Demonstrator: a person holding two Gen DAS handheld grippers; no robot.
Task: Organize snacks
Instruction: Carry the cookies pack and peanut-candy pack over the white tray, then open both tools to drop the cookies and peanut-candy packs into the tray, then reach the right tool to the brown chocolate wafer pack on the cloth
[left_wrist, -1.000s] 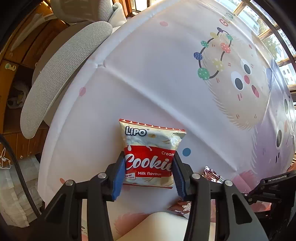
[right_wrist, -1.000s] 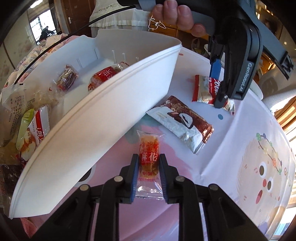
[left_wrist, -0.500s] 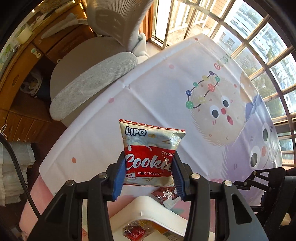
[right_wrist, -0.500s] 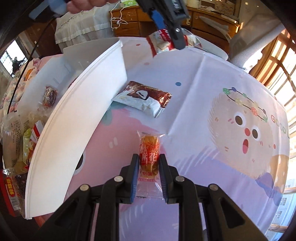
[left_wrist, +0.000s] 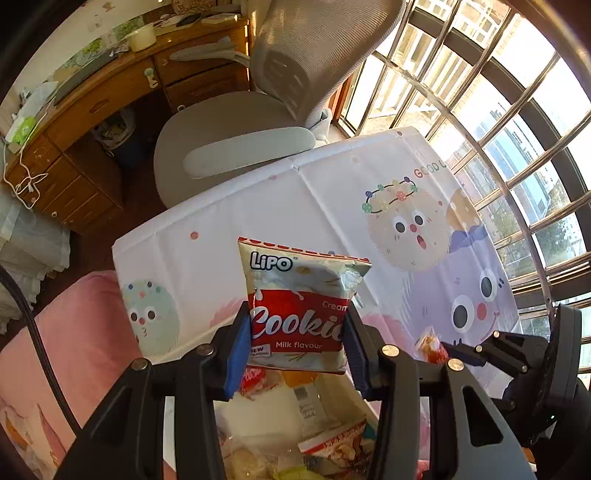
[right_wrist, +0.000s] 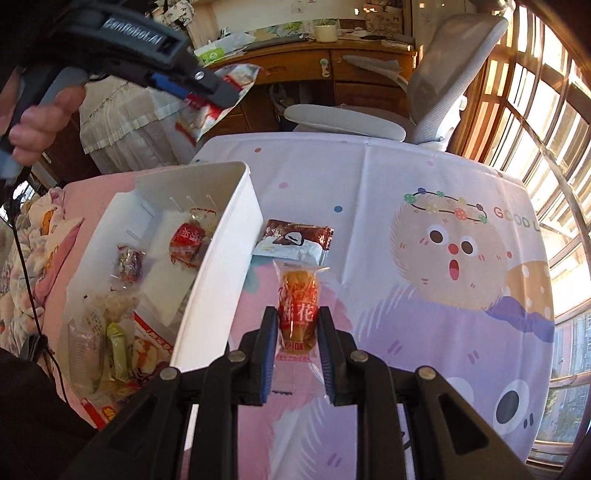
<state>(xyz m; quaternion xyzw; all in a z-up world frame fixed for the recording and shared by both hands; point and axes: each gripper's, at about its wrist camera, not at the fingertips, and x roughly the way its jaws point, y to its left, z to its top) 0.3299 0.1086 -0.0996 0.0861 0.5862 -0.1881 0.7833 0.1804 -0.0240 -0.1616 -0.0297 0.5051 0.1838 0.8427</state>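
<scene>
My left gripper is shut on a Lipo cream cookie packet and holds it in the air above the white bin, whose snacks show below the fingers. The same gripper and packet appear high at the upper left of the right wrist view. My right gripper is shut on a small clear packet with an orange snack, lifted above the tablecloth beside the white bin. A brown-and-white wrapped snack lies on the cloth next to the bin.
The bin holds several wrapped snacks. The table wears a cartoon-print cloth. A grey office chair stands at the far edge, a wooden desk behind it, windows to the right.
My left gripper has risen and moved over the bin with the cookie packet. My right gripper has lifted the orange snack packet off the cloth and pulled back a little.
</scene>
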